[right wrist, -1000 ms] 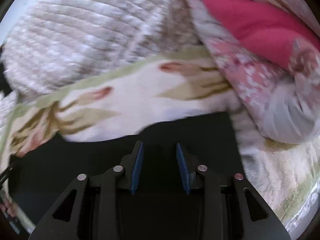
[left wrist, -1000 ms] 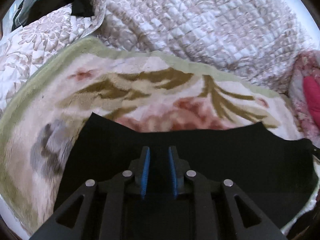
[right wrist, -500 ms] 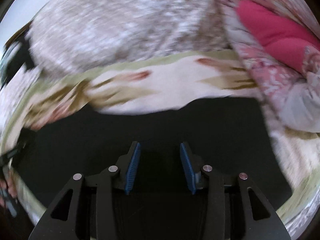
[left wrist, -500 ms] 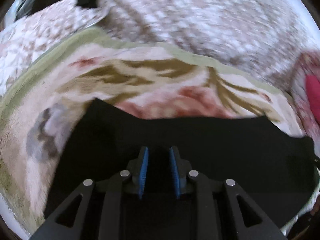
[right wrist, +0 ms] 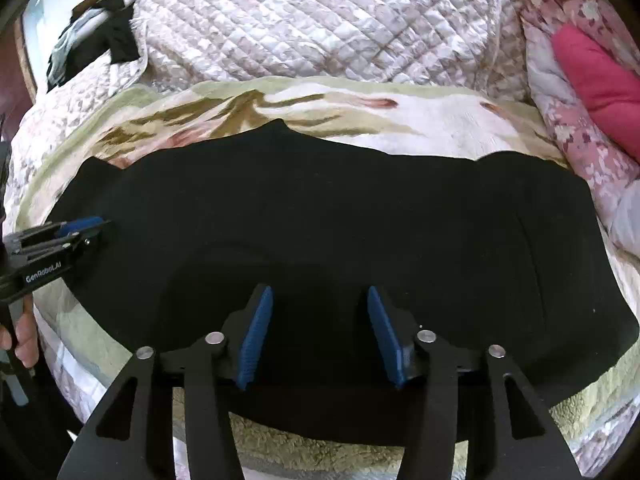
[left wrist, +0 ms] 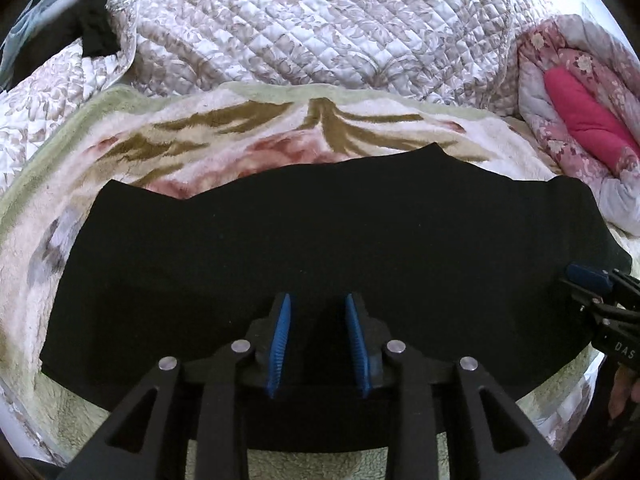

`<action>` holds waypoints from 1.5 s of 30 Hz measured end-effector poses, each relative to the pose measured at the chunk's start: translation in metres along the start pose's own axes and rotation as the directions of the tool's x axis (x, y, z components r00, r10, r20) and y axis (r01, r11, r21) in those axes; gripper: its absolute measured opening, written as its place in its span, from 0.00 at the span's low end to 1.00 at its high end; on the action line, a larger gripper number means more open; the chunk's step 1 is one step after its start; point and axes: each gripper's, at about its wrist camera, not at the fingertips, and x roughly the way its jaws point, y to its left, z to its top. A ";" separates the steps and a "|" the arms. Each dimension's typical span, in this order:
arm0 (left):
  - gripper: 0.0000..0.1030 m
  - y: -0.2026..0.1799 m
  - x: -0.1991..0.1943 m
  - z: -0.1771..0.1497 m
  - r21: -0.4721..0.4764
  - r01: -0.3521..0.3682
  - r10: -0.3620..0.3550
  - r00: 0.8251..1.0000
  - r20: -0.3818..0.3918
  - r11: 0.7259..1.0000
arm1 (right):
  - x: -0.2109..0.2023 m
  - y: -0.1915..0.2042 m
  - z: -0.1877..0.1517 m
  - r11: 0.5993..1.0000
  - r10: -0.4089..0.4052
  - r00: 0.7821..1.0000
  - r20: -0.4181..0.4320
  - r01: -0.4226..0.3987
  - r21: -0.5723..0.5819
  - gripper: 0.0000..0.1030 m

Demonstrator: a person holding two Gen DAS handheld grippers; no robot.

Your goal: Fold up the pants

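The black pants [left wrist: 320,240] lie flat in a wide band across a fleecy floral blanket [left wrist: 240,140]; they also show in the right wrist view [right wrist: 340,208]. My left gripper [left wrist: 318,304] is open and empty, above the pants' near edge. My right gripper [right wrist: 320,296] is open wider and empty, also above the near edge. The right gripper shows at the right edge of the left wrist view [left wrist: 592,280]. The left gripper shows at the left edge of the right wrist view [right wrist: 76,230].
A quilted white-and-beige bedspread [left wrist: 320,20] is heaped behind the blanket. A pink floral quilt with a red lining [left wrist: 580,120] lies at the right. Dark clothes [left wrist: 92,28] lie at the far left. The blanket's near edge [right wrist: 320,452] is below the grippers.
Both grippers have pulled back and up, so much more of the pants shows in both views. The right gripper's jaws have opened wider.
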 end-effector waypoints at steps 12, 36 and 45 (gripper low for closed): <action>0.43 -0.002 -0.001 -0.004 0.009 -0.026 0.026 1.000 0.008 1.000 | 0.004 0.015 -0.007 0.996 -0.033 0.999 0.033 0.035 -0.076 0.73; 0.44 0.106 -0.049 -0.066 -0.390 -0.153 0.150 0.988 -0.041 0.908 | -0.003 0.004 -0.005 1.000 -0.010 0.998 0.054 0.011 -0.015 0.73; 0.46 0.123 -0.032 -0.057 -0.475 -0.115 0.136 0.991 0.010 0.873 | -0.006 -0.004 -0.004 0.999 0.018 0.997 0.080 -0.022 0.045 0.73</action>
